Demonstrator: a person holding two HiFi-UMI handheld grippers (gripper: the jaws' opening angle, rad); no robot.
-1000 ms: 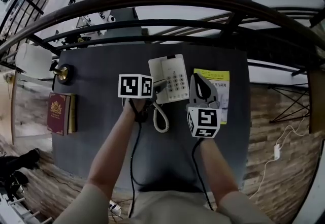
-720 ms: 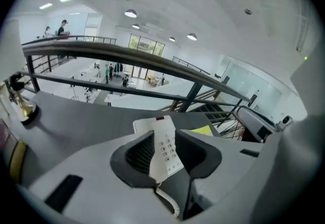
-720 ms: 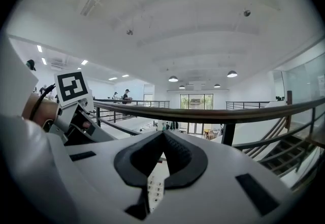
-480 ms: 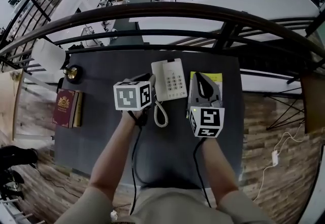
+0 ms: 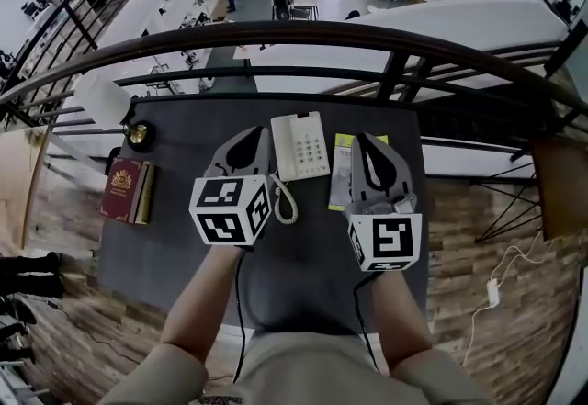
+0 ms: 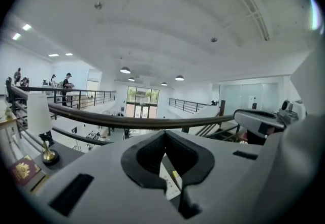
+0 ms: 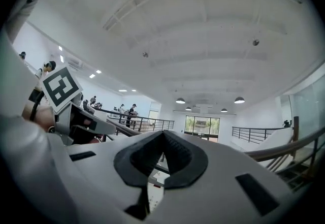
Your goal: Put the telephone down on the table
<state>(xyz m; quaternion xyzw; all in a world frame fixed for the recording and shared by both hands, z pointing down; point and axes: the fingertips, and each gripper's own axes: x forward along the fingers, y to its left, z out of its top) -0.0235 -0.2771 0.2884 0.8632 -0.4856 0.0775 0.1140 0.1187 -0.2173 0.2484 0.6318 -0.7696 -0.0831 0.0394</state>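
Note:
The white telephone [image 5: 300,146] lies flat on the dark table [image 5: 303,256], its handset along the left side and the coiled cord [image 5: 284,201] trailing toward me. Neither gripper touches it. My left gripper [image 5: 246,133] hangs raised just left of the telephone; its jaws have just been closing and now meet with nothing between them [image 6: 163,135]. Just right of the telephone my right gripper [image 5: 368,139] is also raised, shut and empty [image 7: 163,135]. Both point roughly level toward the railing.
A dark metal railing [image 5: 367,36] runs along the table's far edge, with a drop to a lower floor behind it. A red book [image 5: 124,189] and a brass lamp base [image 5: 140,134] sit at the table's left. A yellow leaflet [image 5: 340,175] lies under the right gripper.
Both grippers have risen from the table toward the camera. The left one has left the telephone's left side, and its jaws have closed. The telephone stays on the table.

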